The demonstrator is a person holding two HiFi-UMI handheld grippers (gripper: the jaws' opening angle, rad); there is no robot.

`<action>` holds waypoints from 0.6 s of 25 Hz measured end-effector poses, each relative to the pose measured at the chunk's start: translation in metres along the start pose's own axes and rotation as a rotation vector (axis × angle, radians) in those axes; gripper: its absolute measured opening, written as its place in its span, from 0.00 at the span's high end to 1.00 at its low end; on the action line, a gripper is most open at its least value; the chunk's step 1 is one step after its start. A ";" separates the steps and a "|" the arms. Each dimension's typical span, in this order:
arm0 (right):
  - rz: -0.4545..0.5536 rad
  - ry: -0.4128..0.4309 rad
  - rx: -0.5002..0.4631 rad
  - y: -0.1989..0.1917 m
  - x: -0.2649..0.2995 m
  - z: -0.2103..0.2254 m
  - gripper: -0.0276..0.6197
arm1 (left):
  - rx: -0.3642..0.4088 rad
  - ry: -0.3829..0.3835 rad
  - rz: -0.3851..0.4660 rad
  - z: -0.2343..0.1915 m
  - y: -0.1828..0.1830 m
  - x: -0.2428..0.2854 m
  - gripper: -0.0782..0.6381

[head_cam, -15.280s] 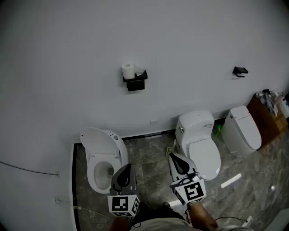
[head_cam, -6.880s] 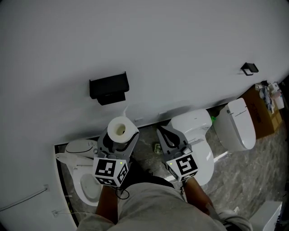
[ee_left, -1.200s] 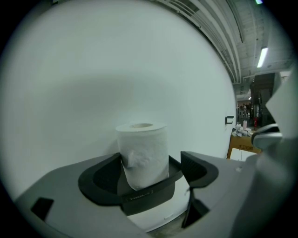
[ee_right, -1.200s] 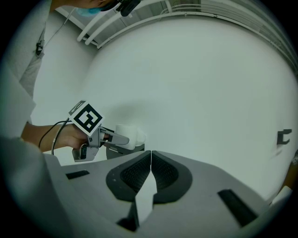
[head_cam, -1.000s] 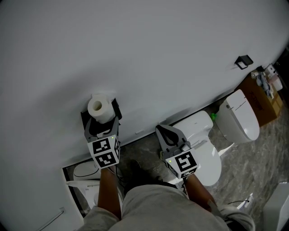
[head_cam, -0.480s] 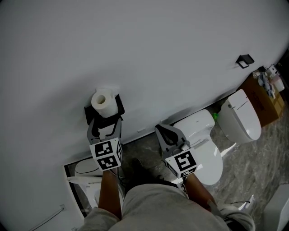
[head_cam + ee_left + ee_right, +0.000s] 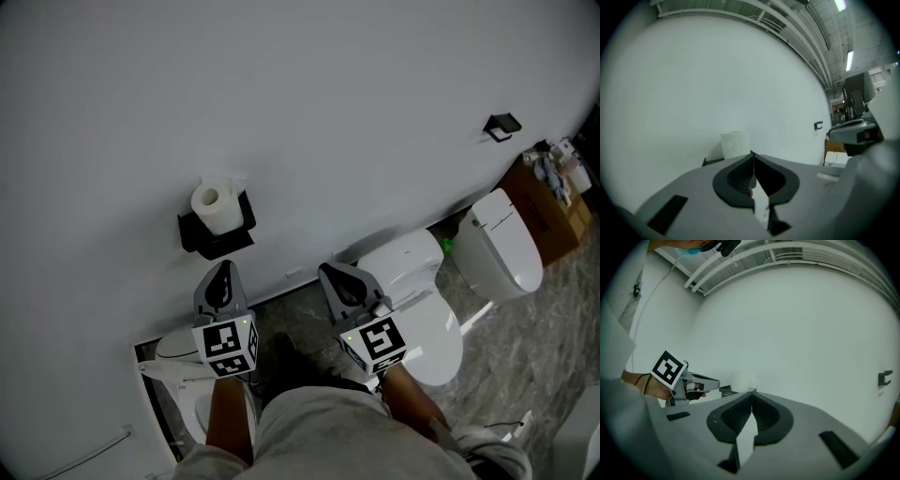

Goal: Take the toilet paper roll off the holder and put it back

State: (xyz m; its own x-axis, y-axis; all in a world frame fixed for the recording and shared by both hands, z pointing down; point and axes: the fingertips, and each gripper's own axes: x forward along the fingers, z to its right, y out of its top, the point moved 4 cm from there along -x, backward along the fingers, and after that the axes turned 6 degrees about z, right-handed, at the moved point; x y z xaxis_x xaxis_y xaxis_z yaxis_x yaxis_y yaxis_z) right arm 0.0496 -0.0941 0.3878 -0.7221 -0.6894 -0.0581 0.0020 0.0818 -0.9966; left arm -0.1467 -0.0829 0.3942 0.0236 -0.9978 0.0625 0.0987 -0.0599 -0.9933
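**Head view.** The toilet paper roll point(image 7: 216, 206) stands upright, core hole upward, on the black holder point(image 7: 221, 242) fixed to the white wall point(image 7: 375, 103). By the look of it, the task's thing is back in its place. The left gripper point(image 7: 223, 272) sits at 6 o'clock of the holder, near it but apart. Its jaws have just closed and meet tip to tip with nothing between them. The right gripper point(image 7: 330, 276), at 3 o'clock of the left one, is likewise clenched on nothing and is seen against a white toilet point(image 7: 422, 314).

**Left gripper view.** The roll shows at 11 o'clock beyond the shut tips, clear of them.

**Step in hand (judged).** The grippers are clearing away from the replaced roll.

- **Path:** the left gripper is best drawn straight back toward 6 o'clock and kept level.
- **Jaws:** they should be kept together so that they offer no edge to catch paper.
- **What to avoid:** any drift toward 12 o'clock would bring the tips against the roll. It seems only to rest on the holder's top — a light, tall thing that a nudge would probably tip.
- **Right gripper:** it has no part here and needs only to keep away at 3 o'clock.
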 end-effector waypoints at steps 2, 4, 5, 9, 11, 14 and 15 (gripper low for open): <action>0.015 0.017 -0.008 0.006 -0.007 -0.006 0.95 | -0.056 -0.035 0.038 0.010 -0.002 -0.014 0.88; 0.018 0.035 -0.024 0.014 -0.017 -0.014 0.95 | -0.089 -0.048 0.052 0.018 -0.004 -0.030 0.88; 0.013 0.039 -0.032 0.017 -0.021 -0.018 0.95 | -0.085 -0.045 0.052 0.022 -0.005 -0.039 0.88; 0.009 0.048 -0.041 0.019 -0.030 -0.031 0.95 | -0.078 -0.031 0.059 0.031 -0.005 -0.063 0.88; 0.019 0.064 -0.037 0.017 -0.030 -0.040 0.95 | -0.088 -0.026 0.061 0.031 -0.007 -0.074 0.88; 0.028 0.089 -0.035 0.014 -0.031 -0.057 0.95 | -0.096 -0.023 0.060 0.032 -0.011 -0.093 0.88; 0.028 0.097 -0.037 0.013 -0.031 -0.064 0.95 | -0.098 -0.022 0.061 0.032 -0.012 -0.100 0.88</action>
State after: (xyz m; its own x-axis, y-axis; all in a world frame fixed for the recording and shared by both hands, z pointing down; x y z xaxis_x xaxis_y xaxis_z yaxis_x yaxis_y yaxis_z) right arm 0.0282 -0.0256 0.3801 -0.7857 -0.6137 -0.0781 -0.0009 0.1274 -0.9919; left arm -0.1185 0.0182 0.4027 0.0488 -0.9988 0.0028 -0.0013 -0.0028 -1.0000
